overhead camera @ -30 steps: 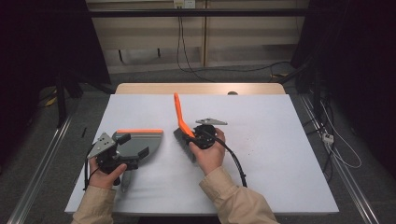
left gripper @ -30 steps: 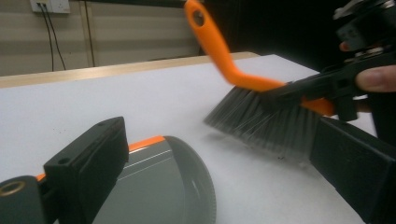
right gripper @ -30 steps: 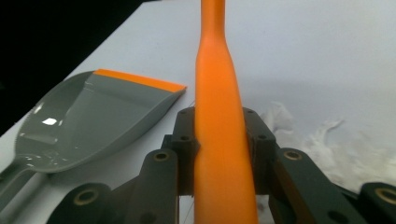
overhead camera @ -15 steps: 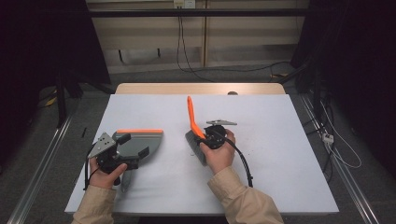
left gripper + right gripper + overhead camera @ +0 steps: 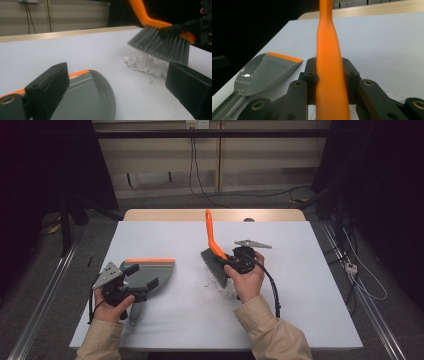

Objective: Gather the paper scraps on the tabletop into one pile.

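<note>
One brush [image 5: 216,251] is clamped by its orange handle in the right gripper [image 5: 239,262], bristles down over the middle of the table [image 5: 300,270], so that the one small heap of white scraps [image 5: 146,64] can be swept. One grey dustpan [image 5: 150,272], orange-lipped, is kept flat near the left edge, mouth toward the heap; the left gripper [image 5: 131,287] is held at it, though its grip cannot be told.
</note>
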`<state>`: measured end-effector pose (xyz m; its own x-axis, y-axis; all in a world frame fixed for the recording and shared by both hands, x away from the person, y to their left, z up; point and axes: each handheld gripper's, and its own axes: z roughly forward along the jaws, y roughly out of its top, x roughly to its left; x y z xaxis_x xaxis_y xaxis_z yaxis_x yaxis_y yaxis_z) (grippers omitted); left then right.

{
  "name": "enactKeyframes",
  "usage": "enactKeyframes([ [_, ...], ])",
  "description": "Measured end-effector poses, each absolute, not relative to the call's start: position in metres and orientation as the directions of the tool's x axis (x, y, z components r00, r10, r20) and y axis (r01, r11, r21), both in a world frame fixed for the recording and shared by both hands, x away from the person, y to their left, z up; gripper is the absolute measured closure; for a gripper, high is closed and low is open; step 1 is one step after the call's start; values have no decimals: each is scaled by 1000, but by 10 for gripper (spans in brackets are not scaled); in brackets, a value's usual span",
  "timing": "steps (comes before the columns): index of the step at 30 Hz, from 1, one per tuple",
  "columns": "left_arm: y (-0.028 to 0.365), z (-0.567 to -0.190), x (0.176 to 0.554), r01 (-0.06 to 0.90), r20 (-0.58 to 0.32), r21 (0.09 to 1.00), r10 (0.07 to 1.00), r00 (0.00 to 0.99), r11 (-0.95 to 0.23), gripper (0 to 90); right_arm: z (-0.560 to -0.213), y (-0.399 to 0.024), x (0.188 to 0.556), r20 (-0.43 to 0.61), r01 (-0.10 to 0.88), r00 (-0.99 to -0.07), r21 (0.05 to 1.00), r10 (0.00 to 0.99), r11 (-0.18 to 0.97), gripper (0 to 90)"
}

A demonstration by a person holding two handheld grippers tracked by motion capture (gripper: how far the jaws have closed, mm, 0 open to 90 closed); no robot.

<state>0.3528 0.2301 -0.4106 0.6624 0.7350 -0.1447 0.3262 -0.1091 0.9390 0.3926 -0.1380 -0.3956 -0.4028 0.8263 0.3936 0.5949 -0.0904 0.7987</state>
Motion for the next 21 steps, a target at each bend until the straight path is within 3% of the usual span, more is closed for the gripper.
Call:
enactKeyframes([
  [11, 234, -412, 346, 373, -175, 919, 719, 673, -125, 46, -393, -177, 394, 284, 550, -408, 835, 868, -15, 715],
  [21, 238, -414, 338, 378, -166, 914, 718, 676, -145, 67, -405, -205, 392, 229, 551, -357, 834, 906, 6, 715],
])
